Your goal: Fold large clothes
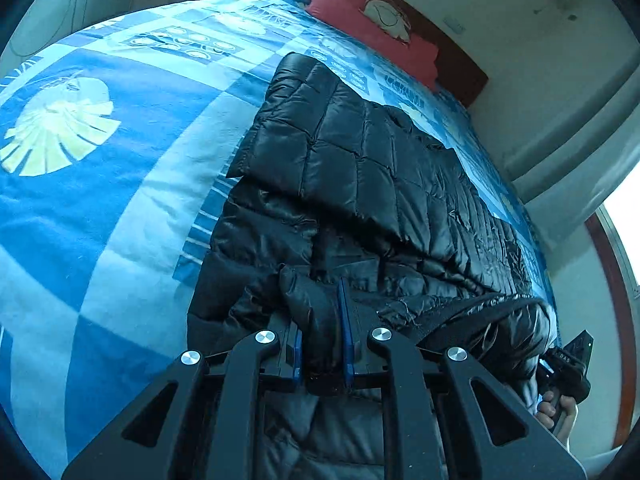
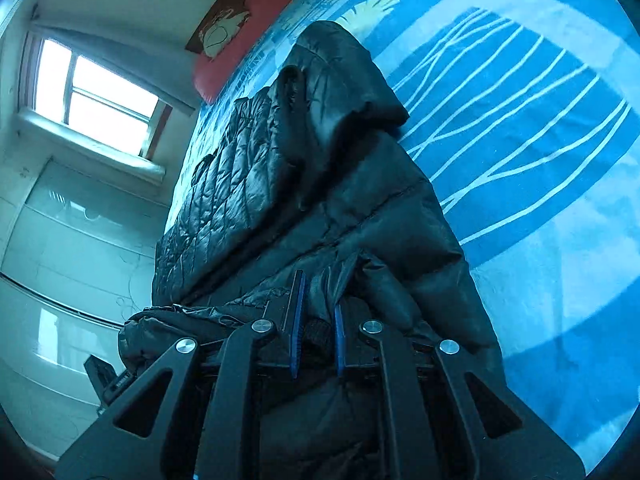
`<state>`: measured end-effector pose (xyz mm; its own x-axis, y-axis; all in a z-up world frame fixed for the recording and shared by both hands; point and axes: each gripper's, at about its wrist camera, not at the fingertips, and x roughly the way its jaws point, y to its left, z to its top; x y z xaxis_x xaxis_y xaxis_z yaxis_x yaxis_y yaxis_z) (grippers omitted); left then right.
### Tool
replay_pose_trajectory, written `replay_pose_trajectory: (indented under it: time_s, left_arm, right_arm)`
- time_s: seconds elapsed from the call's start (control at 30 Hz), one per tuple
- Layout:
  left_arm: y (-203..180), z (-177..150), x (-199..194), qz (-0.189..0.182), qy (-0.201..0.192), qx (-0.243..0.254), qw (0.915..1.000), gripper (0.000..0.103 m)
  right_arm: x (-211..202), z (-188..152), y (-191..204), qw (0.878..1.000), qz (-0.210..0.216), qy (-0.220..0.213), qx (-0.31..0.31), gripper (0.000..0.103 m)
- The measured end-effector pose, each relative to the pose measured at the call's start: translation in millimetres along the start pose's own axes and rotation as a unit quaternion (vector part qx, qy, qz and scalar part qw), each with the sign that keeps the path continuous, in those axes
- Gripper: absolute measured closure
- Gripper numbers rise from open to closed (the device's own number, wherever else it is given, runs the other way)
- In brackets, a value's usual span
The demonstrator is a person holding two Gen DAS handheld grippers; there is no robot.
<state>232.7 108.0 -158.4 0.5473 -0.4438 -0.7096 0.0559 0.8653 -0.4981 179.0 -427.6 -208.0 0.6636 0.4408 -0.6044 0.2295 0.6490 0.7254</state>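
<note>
A black quilted puffer jacket [image 1: 360, 168] lies on a bed, stretched away from me, with one sleeve folded across its body. My left gripper [image 1: 322, 332] is shut on a fold of the jacket's near edge, with fabric bunched between its blue pads. My right gripper [image 2: 316, 320] is shut on another part of the same near edge of the jacket [image 2: 320, 152]. The right gripper's body and the hand holding it show at the lower right of the left wrist view [image 1: 568, 368]. The left gripper's body shows at the lower left of the right wrist view [image 2: 108, 380].
The bed has a blue and white patterned cover [image 1: 100, 200], which also fills the right of the right wrist view [image 2: 540, 160]. A red pillow [image 1: 360, 20] lies at the head by a dark headboard [image 1: 460, 60]. A window [image 2: 92, 88] and white cabinets [image 2: 80, 240] stand beside the bed.
</note>
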Motion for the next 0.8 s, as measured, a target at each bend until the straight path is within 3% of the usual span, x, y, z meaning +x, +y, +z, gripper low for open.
replay_pose_trajectory:
  time_s: [0.33, 0.73, 0.77, 0.8]
  left_arm:
    - [5.1, 2.5, -5.2, -0.034, 0.005, 0.002, 0.9994, 0.083]
    - [18.1, 5.6, -50.6, -0.1, 0.009, 0.031, 0.9944, 0.073]
    - [19.6, 6.1, -54.4, -0.103, 0.004, 0.033, 0.9941, 0.07]
    - [21.0, 6.3, -58.6, -0.1, -0.002, 0.035, 0.9944, 0.058]
  right_arm:
    - [-0.7, -5.0, -2.8, 1.0, 0.005, 0.001, 0.004, 0.092]
    - [4.0, 5.8, -4.5, 1.0, -0.002, 0.006, 0.008, 0.092]
    - [4.8, 6.0, -3.9, 1.0, -0.003, 0.006, 0.009, 0.092]
    - [5.2, 6.3, -3.3, 1.0, -0.004, 0.006, 0.01, 0.092]
